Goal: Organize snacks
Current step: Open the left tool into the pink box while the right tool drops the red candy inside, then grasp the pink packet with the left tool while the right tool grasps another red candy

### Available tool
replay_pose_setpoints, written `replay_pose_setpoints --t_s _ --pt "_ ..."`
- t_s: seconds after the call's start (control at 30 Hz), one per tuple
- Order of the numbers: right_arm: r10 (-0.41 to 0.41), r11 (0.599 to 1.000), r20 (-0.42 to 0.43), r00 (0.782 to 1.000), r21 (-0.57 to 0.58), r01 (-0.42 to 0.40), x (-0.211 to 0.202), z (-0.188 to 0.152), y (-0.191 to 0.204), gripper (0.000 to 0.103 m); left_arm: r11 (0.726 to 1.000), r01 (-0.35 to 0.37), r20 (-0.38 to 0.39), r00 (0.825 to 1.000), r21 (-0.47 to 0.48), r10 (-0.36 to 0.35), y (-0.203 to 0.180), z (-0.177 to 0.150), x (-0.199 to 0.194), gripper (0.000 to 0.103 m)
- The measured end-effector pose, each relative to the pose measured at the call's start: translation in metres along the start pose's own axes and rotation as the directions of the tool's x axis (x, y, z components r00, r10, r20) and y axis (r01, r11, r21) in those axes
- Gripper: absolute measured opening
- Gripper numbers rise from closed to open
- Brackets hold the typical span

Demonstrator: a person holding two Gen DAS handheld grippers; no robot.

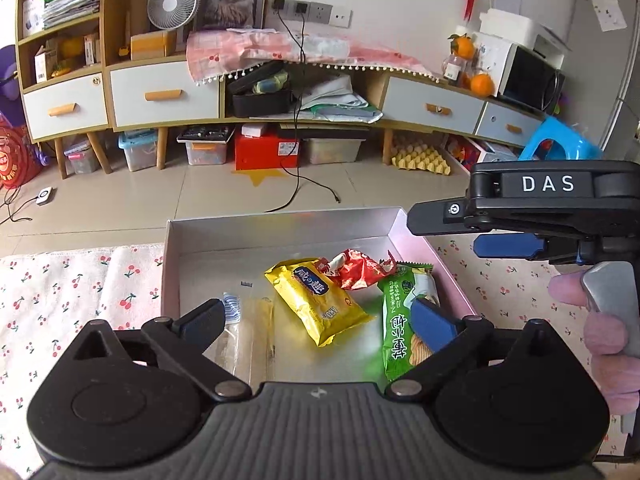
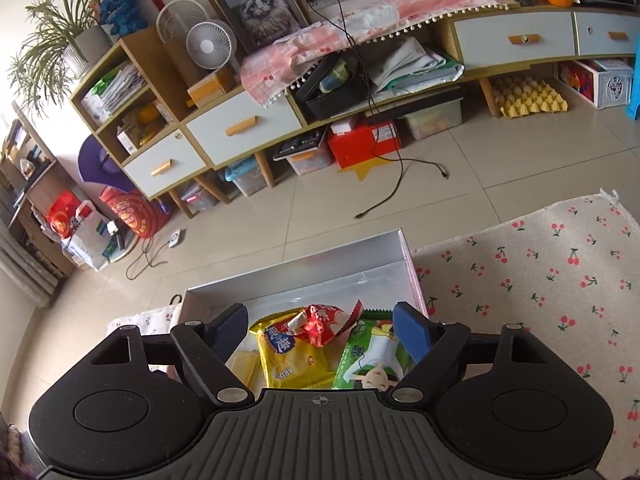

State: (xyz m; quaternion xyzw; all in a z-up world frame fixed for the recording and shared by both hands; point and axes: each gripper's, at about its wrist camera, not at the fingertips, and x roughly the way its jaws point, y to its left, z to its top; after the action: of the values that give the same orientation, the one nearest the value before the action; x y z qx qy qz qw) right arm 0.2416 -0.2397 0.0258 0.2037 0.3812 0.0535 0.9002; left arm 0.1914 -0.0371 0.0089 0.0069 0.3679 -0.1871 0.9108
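Note:
An open silver box (image 1: 280,236) sits on the cherry-print cloth; it also shows in the right wrist view (image 2: 320,276). Inside lie a yellow snack bag (image 1: 316,300), a red crumpled packet (image 1: 356,270), a green chips packet (image 1: 400,320) and a clear wrapped snack (image 1: 248,332). My left gripper (image 1: 320,316) is open and empty above the box. My right gripper (image 2: 320,326) is open and empty above the yellow bag (image 2: 292,356), red packet (image 2: 324,320) and green packet (image 2: 368,356). The right gripper also shows side-on in the left wrist view (image 1: 508,246).
The cherry-print cloth (image 2: 540,280) spreads right of the box, and also to its left (image 1: 60,300). Beyond lies tiled floor (image 1: 200,192) with a loose black cable (image 2: 400,184), and a long cabinet (image 1: 168,92) with storage bins under it.

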Motion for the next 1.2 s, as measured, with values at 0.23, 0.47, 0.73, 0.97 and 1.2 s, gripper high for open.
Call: replay_pose_setpoints --t_s 0.23,0.47,0.73,0.97,1.2 --pt "-0.026 0.999 -0.005 1.000 -0.044 0.026 -0.039 -0.023 0.000 0.083 0.998 -0.062 0.016 0.998 0.027 0.061 -0.012 -0.014 -0.032 0.102" --pt "-0.072 0.987 -0.006 0.997 -0.144 0.071 -0.073 -0.052 0.004 0.084 0.996 -0.083 -0.032 0.996 0.038 0.085 -0.012 -0.029 -0.055 0.102" --pt "-0.084 0.978 -0.003 0.996 -0.193 0.082 -0.098 -0.088 0.000 0.097 0.988 -0.143 -0.083 0.986 0.057 0.147 -0.005 -0.056 -0.075 0.102" --pt "-0.116 0.956 -0.020 0.993 -0.274 0.106 -0.104 -0.121 0.001 0.097 0.985 -0.171 -0.152 0.974 -0.020 0.166 0.008 -0.090 -0.089 0.102" --pt "-0.121 0.913 -0.051 0.991 -0.398 0.091 -0.105 -0.157 -0.001 0.097 0.988 -0.140 -0.114 0.983 0.072 0.147 0.010 -0.117 -0.106 0.102"
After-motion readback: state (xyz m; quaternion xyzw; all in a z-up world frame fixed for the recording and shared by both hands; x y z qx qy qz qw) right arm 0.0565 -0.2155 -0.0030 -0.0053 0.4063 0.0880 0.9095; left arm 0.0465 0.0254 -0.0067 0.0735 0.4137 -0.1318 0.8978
